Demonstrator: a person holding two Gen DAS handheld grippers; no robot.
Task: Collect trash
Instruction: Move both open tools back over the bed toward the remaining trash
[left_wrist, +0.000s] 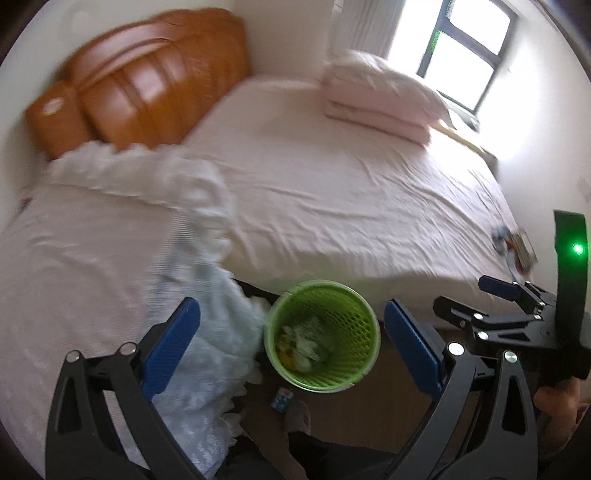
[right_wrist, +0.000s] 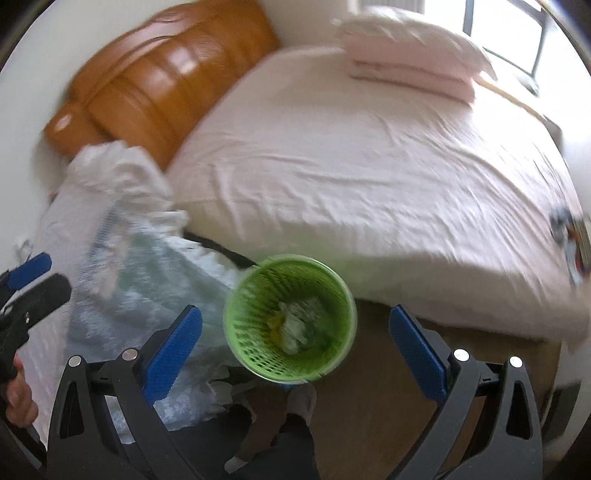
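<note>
You are holding both tongs above the floor at the side of the bed, and both are standing wide apart with nothing between the blue pads. Your left tongs (left_wrist: 291, 339) are hanging right over the round green plastic mesh waste basket (left_wrist: 354, 295), which is sitting on the floor against the bed's edge; crumpled white and yellow trash (left_wrist: 301, 345) is lying at its bottom, framed between the two blue fingers (left_wrist: 171, 350). Your right tongs (right_wrist: 295, 347) are looking down into that same basket (right_wrist: 258, 291) from just beside. A small blue packet (left_wrist: 282, 398) is lying on the floor on the near side of the basket, just below your left tongs. A pale blue lacy blanket (left_wrist: 218, 332) is spilling off the pink-sheeted bed (left_wrist: 332, 192) toward the left finger. Far ahead of the tongs, a stack of folded pink bedding (left_wrist: 380, 99) is resting by the window, and some blurred coloured items (left_wrist: 515, 245) are lying at the bed's far right corner.
</note>
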